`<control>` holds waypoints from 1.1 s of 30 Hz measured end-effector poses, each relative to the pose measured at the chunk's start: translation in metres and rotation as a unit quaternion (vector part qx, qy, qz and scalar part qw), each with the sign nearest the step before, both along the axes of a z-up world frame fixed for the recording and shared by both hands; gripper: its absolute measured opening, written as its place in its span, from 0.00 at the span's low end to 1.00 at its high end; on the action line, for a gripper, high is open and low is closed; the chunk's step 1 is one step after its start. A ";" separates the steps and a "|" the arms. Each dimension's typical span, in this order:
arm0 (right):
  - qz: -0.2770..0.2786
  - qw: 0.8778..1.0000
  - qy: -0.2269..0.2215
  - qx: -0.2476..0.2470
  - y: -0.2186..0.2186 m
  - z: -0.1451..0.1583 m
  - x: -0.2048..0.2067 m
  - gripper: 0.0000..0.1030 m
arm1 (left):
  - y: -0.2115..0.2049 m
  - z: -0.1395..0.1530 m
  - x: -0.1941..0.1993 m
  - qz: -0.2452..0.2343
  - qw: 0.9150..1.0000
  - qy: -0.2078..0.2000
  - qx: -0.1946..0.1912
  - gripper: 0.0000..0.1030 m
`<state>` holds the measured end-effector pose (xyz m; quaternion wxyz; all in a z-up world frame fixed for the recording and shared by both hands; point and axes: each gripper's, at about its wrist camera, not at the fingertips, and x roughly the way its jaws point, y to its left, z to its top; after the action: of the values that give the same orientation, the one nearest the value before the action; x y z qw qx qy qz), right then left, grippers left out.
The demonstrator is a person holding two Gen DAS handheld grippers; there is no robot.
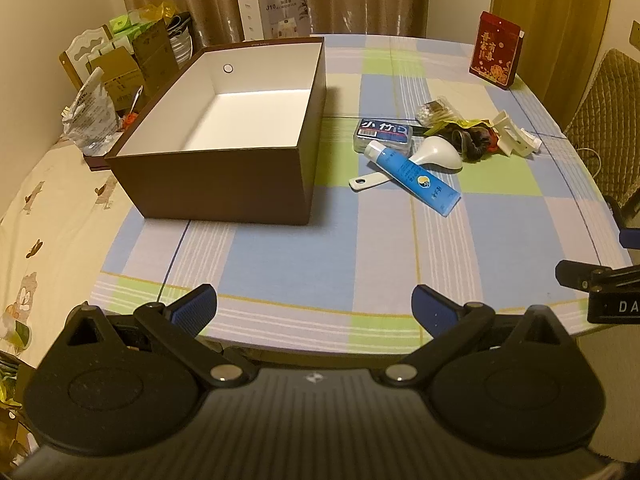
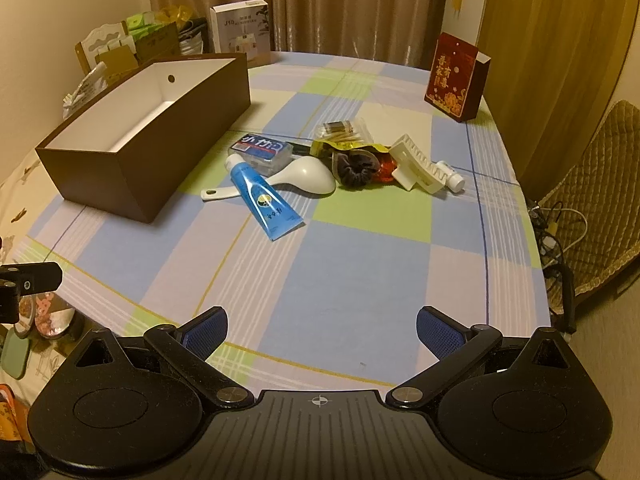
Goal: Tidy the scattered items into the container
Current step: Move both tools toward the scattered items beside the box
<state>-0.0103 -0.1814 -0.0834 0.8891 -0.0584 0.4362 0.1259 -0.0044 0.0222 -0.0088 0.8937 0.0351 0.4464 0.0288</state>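
Observation:
An empty brown box (image 1: pixel 208 180) with a white inside stands on the checked table; it also shows in the right wrist view (image 2: pixel 132 176). To its right lie a blue tube (image 1: pixel 416 178) (image 2: pixel 264 200), a white spoon (image 1: pixel 432 158) (image 2: pixel 304 178), a blue-labelled clear case (image 1: pixel 383 136) (image 2: pixel 260 150), a dark scrunchie (image 2: pixel 356 166), a white hair claw (image 2: pixel 416 168) and a small white bottle (image 2: pixel 452 176). My left gripper (image 1: pixel 316 308) is open and empty over the near table edge. My right gripper (image 2: pixel 322 332) is open and empty, well short of the items.
A red gift box (image 1: pixel 496 50) (image 2: pixel 456 76) stands at the far right of the table. A white humidifier carton (image 1: pixel 274 10) stands behind the brown box. Cluttered cartons (image 1: pixel 128 64) sit at the left. A padded chair (image 2: pixel 596 216) and cables are at the right.

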 end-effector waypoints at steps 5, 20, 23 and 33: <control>0.003 1.000 0.000 0.000 -0.002 0.000 0.003 1.00 | -0.001 -0.001 0.003 -0.001 1.000 0.003 -0.005 0.99; 0.053 0.998 -0.022 0.029 -0.035 0.002 0.056 1.00 | -0.025 -0.005 0.042 0.009 0.999 0.001 -0.032 0.99; 0.072 0.996 0.001 0.044 -0.044 -0.002 0.073 1.00 | -0.033 -0.009 0.053 0.013 0.999 0.003 -0.036 0.99; 0.130 0.990 0.021 0.050 -0.072 -0.020 0.117 1.00 | -0.059 -0.026 0.087 0.021 0.999 0.017 -0.040 0.99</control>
<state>0.1063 -0.2530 -0.1036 0.8577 -0.0675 0.4366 0.2630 0.0825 -0.0368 -0.0353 0.8857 -0.0094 0.4633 0.0288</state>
